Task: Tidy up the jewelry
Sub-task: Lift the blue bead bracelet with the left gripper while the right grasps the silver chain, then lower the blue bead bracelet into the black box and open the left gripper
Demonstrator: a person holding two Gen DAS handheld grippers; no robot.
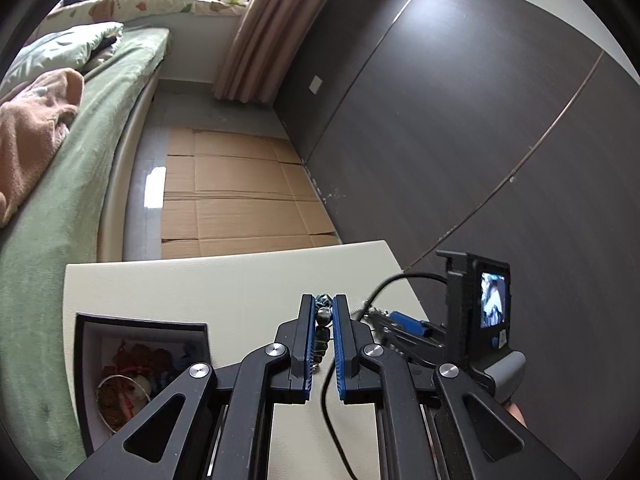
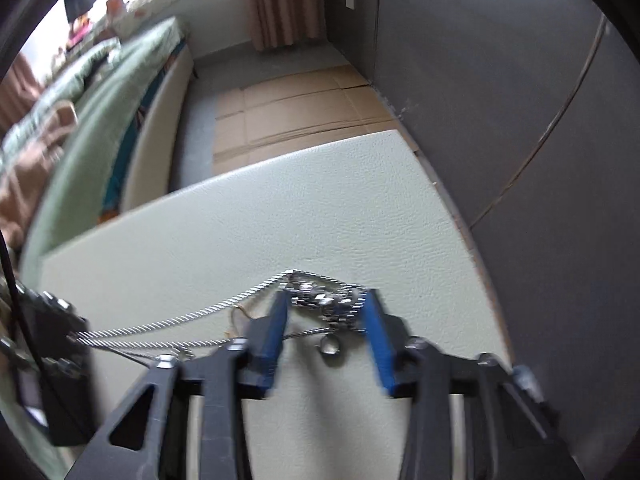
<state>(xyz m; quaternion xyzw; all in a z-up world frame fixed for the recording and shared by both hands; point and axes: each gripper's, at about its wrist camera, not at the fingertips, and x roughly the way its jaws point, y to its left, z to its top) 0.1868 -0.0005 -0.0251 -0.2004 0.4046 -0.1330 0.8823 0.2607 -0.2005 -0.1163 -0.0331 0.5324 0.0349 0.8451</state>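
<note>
On the pale table beside the bed, two grippers are working over the jewelry. The left gripper is pinching a string of dark beads between its blue pads; the beads are running along the narrow gap between the pads, with a few showing past the tips. To the left of this gripper, a dark-edged box is sitting open on the table, holding a jumble of reddish and brown pieces and a pale ring-shaped bangle. To the right, in the left wrist view, the right gripper's body with its small lit screen is standing just beside the left one, and a black cable is curving from it.

In the right wrist view, which is blurring somewhat, the right gripper is standing with its jaws spread apart. A bunched silver chain is lying on the table between the blue fingers, touching or nearly touching both tips. Two strands of that chain are trailing off leftward across the table toward the left gripper's dark body at the edge of the view. A small round pendant is lying just behind the bunch, between the jaws.

Beyond the table, flattened cardboard is covering the floor, with a green-covered bed on the left and a dark wall panel on the right.
</note>
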